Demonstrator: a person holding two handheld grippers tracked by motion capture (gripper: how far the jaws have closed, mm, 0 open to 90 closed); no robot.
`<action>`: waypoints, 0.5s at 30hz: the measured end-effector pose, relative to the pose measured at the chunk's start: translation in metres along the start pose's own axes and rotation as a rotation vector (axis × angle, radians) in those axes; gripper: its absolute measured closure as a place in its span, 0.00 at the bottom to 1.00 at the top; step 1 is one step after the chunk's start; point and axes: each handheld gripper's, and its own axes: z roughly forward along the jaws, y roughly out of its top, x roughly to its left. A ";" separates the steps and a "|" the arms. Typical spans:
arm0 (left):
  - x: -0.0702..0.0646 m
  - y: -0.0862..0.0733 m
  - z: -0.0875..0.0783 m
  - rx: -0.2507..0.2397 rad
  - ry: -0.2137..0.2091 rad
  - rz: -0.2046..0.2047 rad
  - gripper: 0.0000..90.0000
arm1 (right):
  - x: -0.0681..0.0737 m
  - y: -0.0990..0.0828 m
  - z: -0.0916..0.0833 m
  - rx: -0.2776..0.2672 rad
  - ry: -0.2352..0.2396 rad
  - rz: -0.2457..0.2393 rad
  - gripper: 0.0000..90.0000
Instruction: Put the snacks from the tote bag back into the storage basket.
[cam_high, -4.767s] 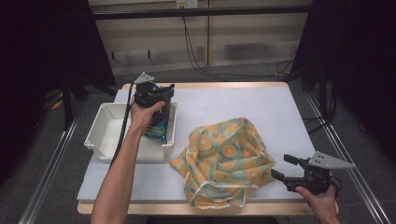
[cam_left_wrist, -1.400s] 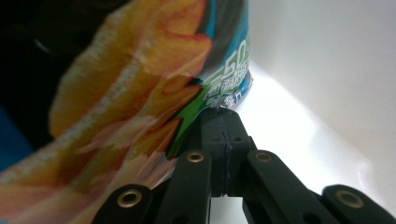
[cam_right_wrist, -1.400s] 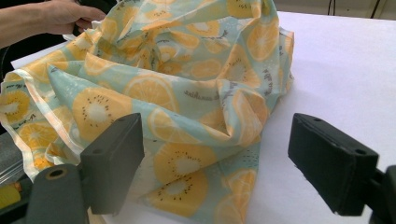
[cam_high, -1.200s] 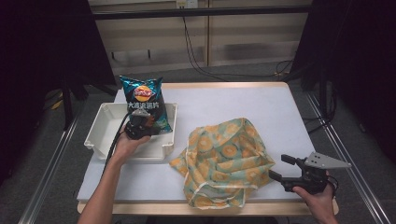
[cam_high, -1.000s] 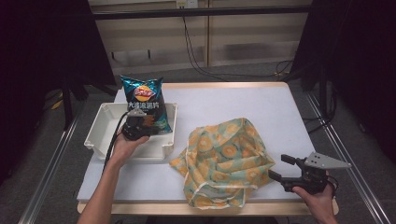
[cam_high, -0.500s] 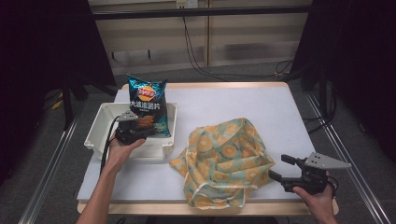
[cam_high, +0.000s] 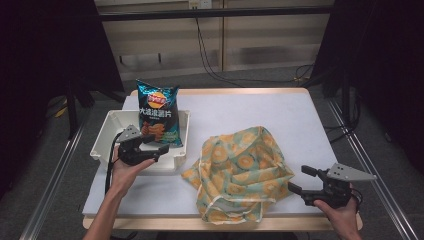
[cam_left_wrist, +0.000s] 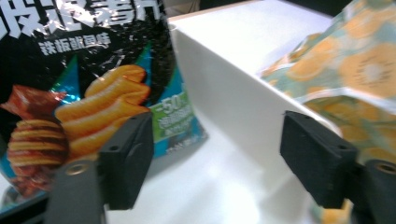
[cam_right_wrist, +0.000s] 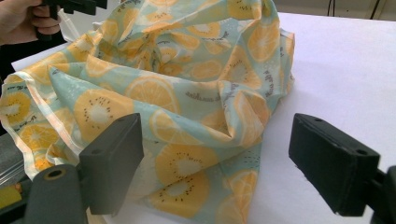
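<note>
A dark blue chip bag (cam_high: 157, 118) stands upright in the white bin (cam_high: 101, 138), leaning on its far wall. My left gripper (cam_high: 159, 144) hovers over the bin's near part, just in front of the bag. Its jaws have just been opening, and they stand wide with nothing between them. In the left gripper view the chip bag (cam_left_wrist: 79, 93) is just beyond the left gripper (cam_left_wrist: 215, 163), beside the bin's wall (cam_left_wrist: 229, 98). My right gripper (cam_high: 300, 180) stands open on the table, at the right edge of the orange-slice printed cloth (cam_high: 240, 167). The cloth (cam_right_wrist: 187, 93) lies crumpled ahead of the right gripper (cam_right_wrist: 215, 158).
The white table (cam_high: 260, 110) has bare room behind and to the right of the cloth. Its wooden front edge (cam_high: 165, 223) runs close to both hands. Dark curtains and metal rails flank the table. The other hand (cam_right_wrist: 23, 21) appears at the top left of the right gripper view.
The left gripper has let go of the chip bag, opened and drawn back toward the person. The bag stays standing in the bin. The right gripper has kept still.
</note>
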 end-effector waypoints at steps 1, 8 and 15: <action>-0.003 -0.001 -0.003 -0.004 0.013 0.010 0.26 | 0.000 0.000 0.000 0.000 0.000 -0.001 0.19; -0.016 -0.004 -0.022 -0.033 0.029 0.014 0.18 | -0.001 0.000 0.000 -0.003 -0.002 0.004 0.19; -0.027 -0.019 -0.037 -0.031 0.043 0.017 0.15 | -0.001 0.000 -0.001 -0.007 -0.007 0.005 0.19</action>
